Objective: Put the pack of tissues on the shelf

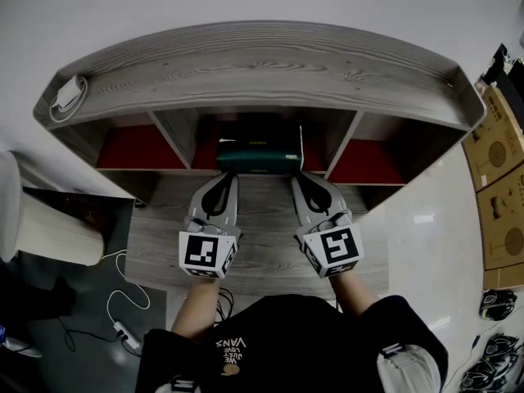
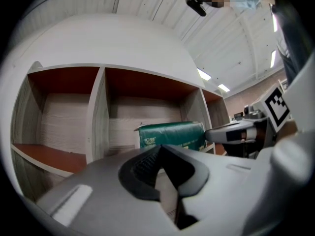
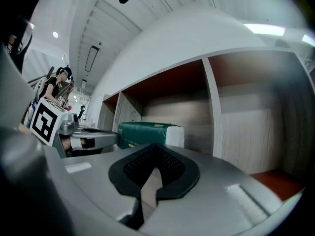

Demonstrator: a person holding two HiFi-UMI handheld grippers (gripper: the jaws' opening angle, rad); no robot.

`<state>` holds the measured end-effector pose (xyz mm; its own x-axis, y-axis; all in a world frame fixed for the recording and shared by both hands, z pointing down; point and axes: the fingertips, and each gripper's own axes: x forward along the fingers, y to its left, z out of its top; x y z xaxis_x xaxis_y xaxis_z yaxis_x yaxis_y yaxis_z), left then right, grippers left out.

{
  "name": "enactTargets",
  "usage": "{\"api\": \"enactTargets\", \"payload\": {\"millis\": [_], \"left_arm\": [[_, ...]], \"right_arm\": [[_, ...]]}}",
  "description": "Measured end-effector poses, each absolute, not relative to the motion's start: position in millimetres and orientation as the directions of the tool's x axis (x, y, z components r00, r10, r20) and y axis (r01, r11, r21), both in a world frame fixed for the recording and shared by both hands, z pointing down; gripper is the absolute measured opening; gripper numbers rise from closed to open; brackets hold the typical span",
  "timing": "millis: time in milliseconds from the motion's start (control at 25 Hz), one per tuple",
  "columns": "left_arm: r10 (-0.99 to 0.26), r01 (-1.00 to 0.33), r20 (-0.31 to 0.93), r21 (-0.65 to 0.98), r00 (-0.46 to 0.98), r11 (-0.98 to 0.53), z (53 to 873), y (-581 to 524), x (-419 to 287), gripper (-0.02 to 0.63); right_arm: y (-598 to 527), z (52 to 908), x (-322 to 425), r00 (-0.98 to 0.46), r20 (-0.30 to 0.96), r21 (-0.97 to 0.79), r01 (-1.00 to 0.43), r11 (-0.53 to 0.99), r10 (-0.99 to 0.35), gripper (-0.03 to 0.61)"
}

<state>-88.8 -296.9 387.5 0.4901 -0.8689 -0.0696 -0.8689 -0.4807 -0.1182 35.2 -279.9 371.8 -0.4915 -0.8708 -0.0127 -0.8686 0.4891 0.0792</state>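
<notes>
**Q:** Where is the pack of tissues, and how much of the job is left for you?

**A:** The dark green pack of tissues (image 1: 259, 155) lies in the middle compartment of the grey wooden shelf (image 1: 262, 68). Its long side faces you, at the front of the opening. Judging by how it lies, the placing is done. At most you still have to draw your hands away, or nudge the pack deeper if you want it further in.

**Q:** What are your grippers doing?

**A:** Your left gripper (image 1: 221, 188) and right gripper (image 1: 305, 188) hover level over the desk (image 1: 262, 260), side by side. Their tips are just beside the pack's 2 front corners. The head view does not settle whether they touch it. Each gripper view shows that gripper's jaws pressed together with nothing between them. The pack sits ahead and off to the side, held by neither.

**Q:** And the count?

**A:** 1 pack of tissues. 2 grippers. 3 compartments show along the shelf, and the 2 outer ones have red floors. 1 white charger (image 1: 67, 94) with a coiled cable rests on the shelf's top board, at its left end.
</notes>
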Motion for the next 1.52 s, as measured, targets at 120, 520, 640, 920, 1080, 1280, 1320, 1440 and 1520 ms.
{"api": "enactTargets", "payload": {"millis": [120,520,640,920,1080,1280,1320,1440,1520], "left_arm": [[-0.867,-0.866,-0.064,-0.118,0.494,-0.485,388,-301,-88,0.052],[-0.867,-0.864,-0.043,-0.123,0.496,-0.488,387,-319,-87,0.052],[-0.870,-0.866,-0.034,-0.123,0.492,-0.485,387,-325,-87,0.052],[-0.871,-0.864,-0.007,-0.127,0.491,-0.487,388,-336,-86,0.052],[-0.875,-0.867,0.011,-0.131,0.484,-0.482,388,-341,-87,0.052],[-0.875,-0.866,0.026,-0.130,0.483,-0.482,388,-345,-87,0.052],[-0.875,-0.867,0.026,-0.129,0.483,-0.482,388,-346,-87,0.052],[-0.876,-0.868,0.027,-0.126,0.482,-0.481,388,-347,-87,0.052],[-0.875,-0.867,0.024,-0.123,0.483,-0.482,388,-348,-87,0.052]], "right_arm": [[-285,373,35,-0.484,-0.008,0.086,-0.872,0.482,-0.875,0.003],[-306,373,37,-0.462,-0.010,0.081,-0.884,0.460,-0.887,0.003],[-312,373,36,-0.459,0.006,0.084,-0.885,0.458,-0.888,0.003],[-323,373,37,-0.447,0.003,0.063,-0.893,0.446,-0.895,0.003],[-327,373,36,-0.446,0.017,0.066,-0.893,0.446,-0.895,0.003],[-329,371,35,-0.444,0.037,0.072,-0.892,0.445,-0.895,0.003],[-329,371,35,-0.441,0.039,0.075,-0.893,0.443,-0.896,0.003],[-330,372,34,-0.434,0.048,0.084,-0.896,0.437,-0.900,0.003],[-330,372,35,-0.433,0.047,0.083,-0.896,0.436,-0.900,0.003]]}}
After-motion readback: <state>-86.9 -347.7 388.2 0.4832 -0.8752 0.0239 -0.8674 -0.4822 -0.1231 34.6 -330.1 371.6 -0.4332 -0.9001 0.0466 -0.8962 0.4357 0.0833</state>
